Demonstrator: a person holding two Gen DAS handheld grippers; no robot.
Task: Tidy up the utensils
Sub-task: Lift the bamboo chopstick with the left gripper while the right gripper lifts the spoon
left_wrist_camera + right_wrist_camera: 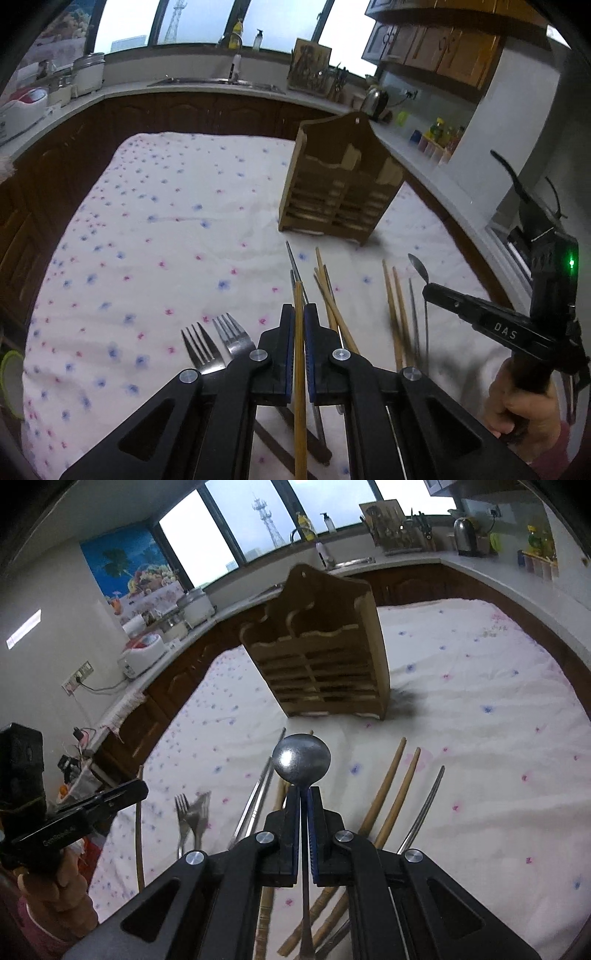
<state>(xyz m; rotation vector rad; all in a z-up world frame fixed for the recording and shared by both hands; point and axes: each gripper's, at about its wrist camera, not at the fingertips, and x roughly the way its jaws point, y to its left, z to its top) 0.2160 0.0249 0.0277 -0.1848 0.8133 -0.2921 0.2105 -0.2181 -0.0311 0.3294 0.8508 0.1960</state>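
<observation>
A wooden utensil holder (341, 177) with slotted compartments stands on the flowered cloth; it also shows in the right wrist view (321, 653). My left gripper (299, 312) is shut on a light wooden chopstick (299, 354), held above the cloth. My right gripper (305, 794) is shut on the handle of a metal spoon (301, 757), bowl pointing toward the holder; it appears at the right of the left wrist view (428, 288). Two forks (218, 345), wooden chopsticks (334, 302) and metal chopsticks (255, 805) lie on the cloth below the grippers.
The table's flowered cloth (166, 221) is ringed by dark cabinets and a counter with a sink (218, 83), kettle (375, 98) and rice cooker (88, 74). More wooden chopsticks (391, 794) and a metal utensil (424, 808) lie to the right.
</observation>
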